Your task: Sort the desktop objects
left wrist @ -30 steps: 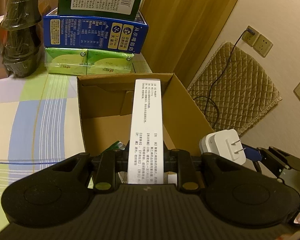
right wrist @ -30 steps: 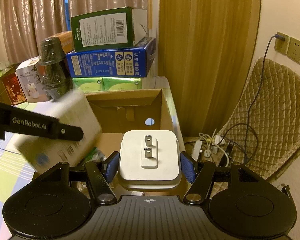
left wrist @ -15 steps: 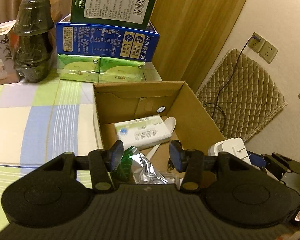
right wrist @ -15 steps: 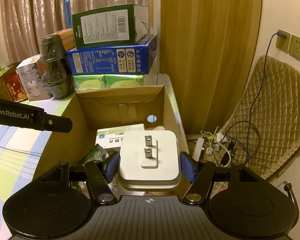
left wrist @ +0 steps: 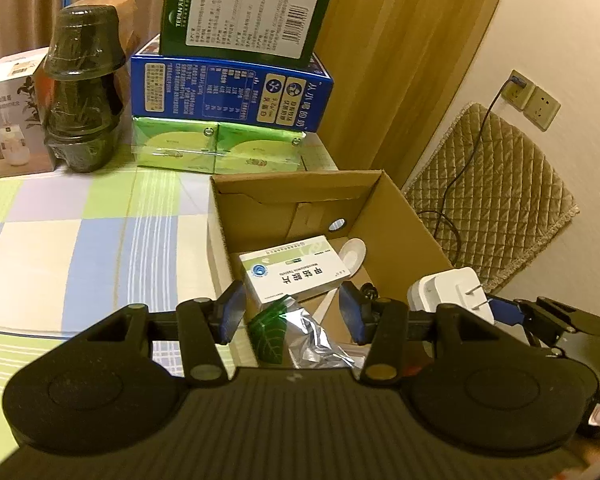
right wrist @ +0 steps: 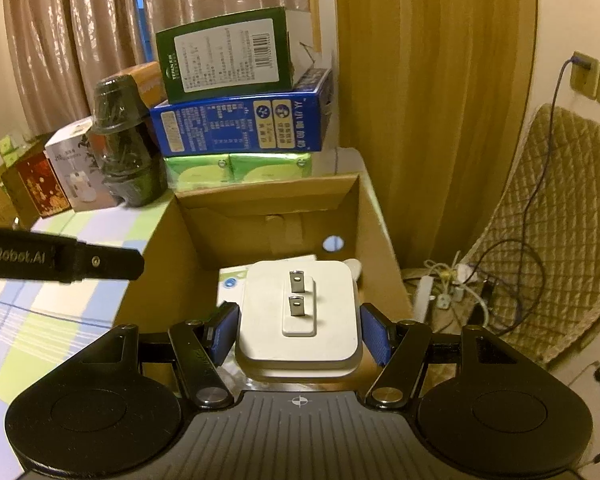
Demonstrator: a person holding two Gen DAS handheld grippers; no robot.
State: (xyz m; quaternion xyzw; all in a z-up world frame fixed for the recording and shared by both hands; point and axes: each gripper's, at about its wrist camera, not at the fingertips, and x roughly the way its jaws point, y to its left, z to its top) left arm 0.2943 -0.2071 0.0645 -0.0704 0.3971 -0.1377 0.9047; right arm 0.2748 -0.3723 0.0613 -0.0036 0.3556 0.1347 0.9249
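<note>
1. A checked cloth covers the surface (left wrist: pixel 80 240), where a dark wrapped jar (left wrist: pixel 82 92) stands beside stacked cartons (left wrist: pixel 232 92).
2. The left hand-held gripper (left wrist: pixel 292 312) hangs over the open cardboard box (left wrist: pixel 408 216), jaws apart and empty.
3. Inside the box lie a white medicine box (left wrist: pixel 292 272), a white spoon (left wrist: pixel 352 252) and a foil packet (left wrist: pixel 300 340).
4. The right hand-held gripper (right wrist: pixel 298 334) clamps a white power adapter (right wrist: pixel 298 312), prongs facing up, above the box.

Beyond my claw: green box (left wrist: pixel 242 10) atop blue box (left wrist: pixel 232 94) atop green packs (left wrist: pixel 216 152); dark wrapped pots (left wrist: pixel 84 88) beside them; quilted cushion (left wrist: pixel 496 184) against wall; sockets (left wrist: pixel 534 100); curtains (right wrist: pixel 80 32).
</note>
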